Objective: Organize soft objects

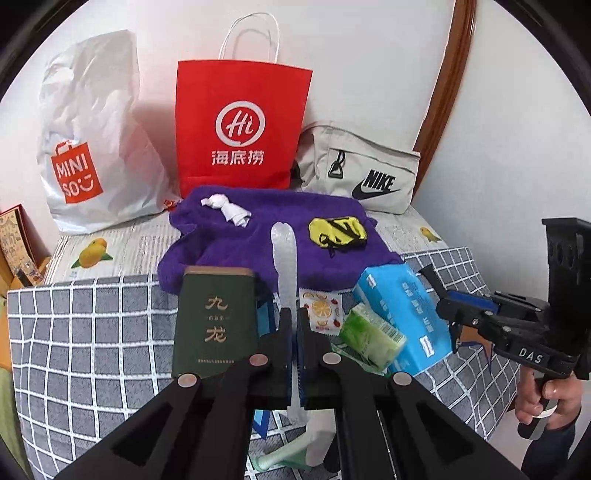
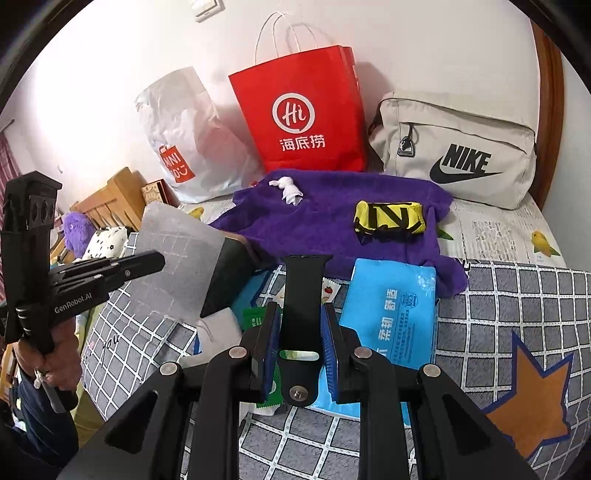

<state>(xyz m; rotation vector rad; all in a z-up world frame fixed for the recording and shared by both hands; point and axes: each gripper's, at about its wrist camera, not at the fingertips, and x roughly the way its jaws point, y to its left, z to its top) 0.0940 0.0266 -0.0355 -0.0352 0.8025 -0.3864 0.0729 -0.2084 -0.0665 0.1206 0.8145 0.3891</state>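
While the left gripper (image 1: 293,317) pinches a translucent sheet (image 1: 284,254) edge-on and the right gripper (image 2: 297,325) clamps a black strap (image 2: 301,291), both hang over clutter at six o'clock of the purple towel (image 2: 332,218); the thin sheet could slip free.

A translucent grey sheet (image 2: 177,258), apparently a soft mat, stands edge-on; a black watch strap (image 2: 301,295) points forward.

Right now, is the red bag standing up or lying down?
Standing up. The red paper bag leans on the white wall, its white handles pointing upward.
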